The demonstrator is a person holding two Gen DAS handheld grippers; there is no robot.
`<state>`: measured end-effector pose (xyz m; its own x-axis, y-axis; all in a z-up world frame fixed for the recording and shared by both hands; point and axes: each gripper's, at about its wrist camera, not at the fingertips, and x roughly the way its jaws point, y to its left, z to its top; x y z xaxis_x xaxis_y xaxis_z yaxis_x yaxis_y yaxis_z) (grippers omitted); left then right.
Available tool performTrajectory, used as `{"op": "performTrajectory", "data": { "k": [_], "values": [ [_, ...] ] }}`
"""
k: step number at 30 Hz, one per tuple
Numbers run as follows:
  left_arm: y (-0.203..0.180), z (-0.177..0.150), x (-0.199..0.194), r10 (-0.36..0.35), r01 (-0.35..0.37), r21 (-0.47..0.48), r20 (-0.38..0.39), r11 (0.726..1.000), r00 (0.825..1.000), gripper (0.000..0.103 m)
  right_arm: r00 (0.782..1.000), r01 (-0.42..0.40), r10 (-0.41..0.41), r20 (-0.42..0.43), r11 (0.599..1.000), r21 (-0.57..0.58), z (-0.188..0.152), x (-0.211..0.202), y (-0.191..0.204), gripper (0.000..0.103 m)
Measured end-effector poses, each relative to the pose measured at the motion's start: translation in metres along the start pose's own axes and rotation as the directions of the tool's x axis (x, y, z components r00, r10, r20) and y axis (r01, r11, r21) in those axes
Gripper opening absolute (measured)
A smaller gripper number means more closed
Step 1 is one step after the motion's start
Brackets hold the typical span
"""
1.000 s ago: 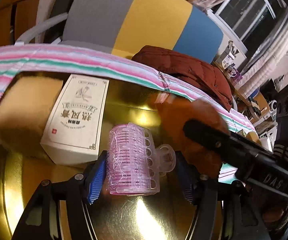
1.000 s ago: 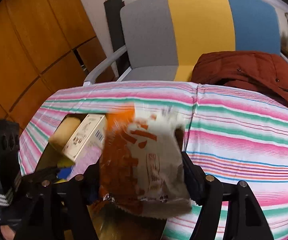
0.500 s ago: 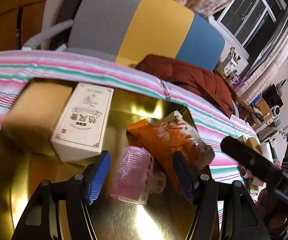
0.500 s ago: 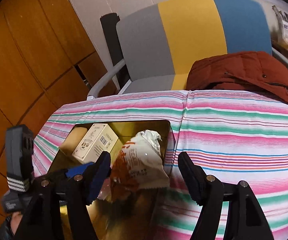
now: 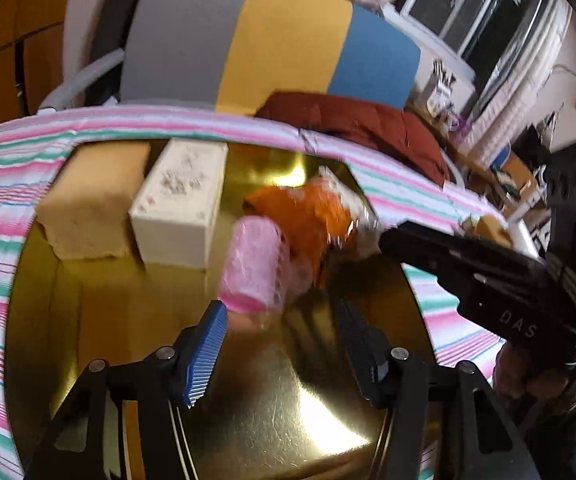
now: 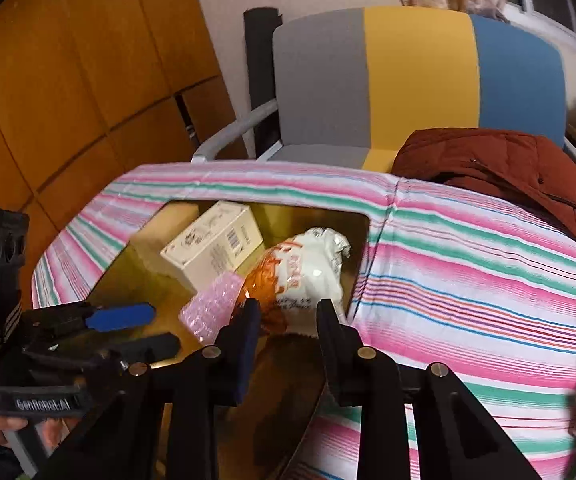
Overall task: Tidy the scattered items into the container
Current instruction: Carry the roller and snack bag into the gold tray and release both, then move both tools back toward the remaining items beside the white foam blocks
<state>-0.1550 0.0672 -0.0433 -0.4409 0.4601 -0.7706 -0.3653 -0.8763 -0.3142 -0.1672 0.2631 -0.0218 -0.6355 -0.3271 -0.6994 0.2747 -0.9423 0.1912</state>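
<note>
Pink roller [image 5: 254, 266] and snack bag [image 6: 303, 276] lie in gold tin [image 5: 272, 412], just ahead of both tongs; left tongs [image 5: 284, 344] closing on nothing, right tongs [image 6: 286, 320] shut, empty.

- In front of you is a surface covered by a striped cloth [image 6: 467, 264], with bands of pink, green, white and blue.
- A gold tin [image 5: 288, 412] sits directly on the cloth. It is shallow, shiny and open at the top.
- From the right wrist view, you see the tin at the left part of the cloth, with bare stripes stretching away to its right.
- A dark red jacket [image 6: 519, 168] rests over the cloth's far right edge.
- At the right edge of that view, something pinkish and blurred lies on the cloth; you cannot tell what it is.
</note>
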Motion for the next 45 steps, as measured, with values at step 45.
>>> {"op": "performTrajectory", "data": {
  "k": [45],
  "values": [
    [-0.062,-0.028,-0.017,-0.104,0.095,0.087,0.108,0.992,0.989,0.066,0.968,0.177,-0.221,0.117,0.936,0.304,-0.107,-0.095,-0.085,0.054]
  ]
}}
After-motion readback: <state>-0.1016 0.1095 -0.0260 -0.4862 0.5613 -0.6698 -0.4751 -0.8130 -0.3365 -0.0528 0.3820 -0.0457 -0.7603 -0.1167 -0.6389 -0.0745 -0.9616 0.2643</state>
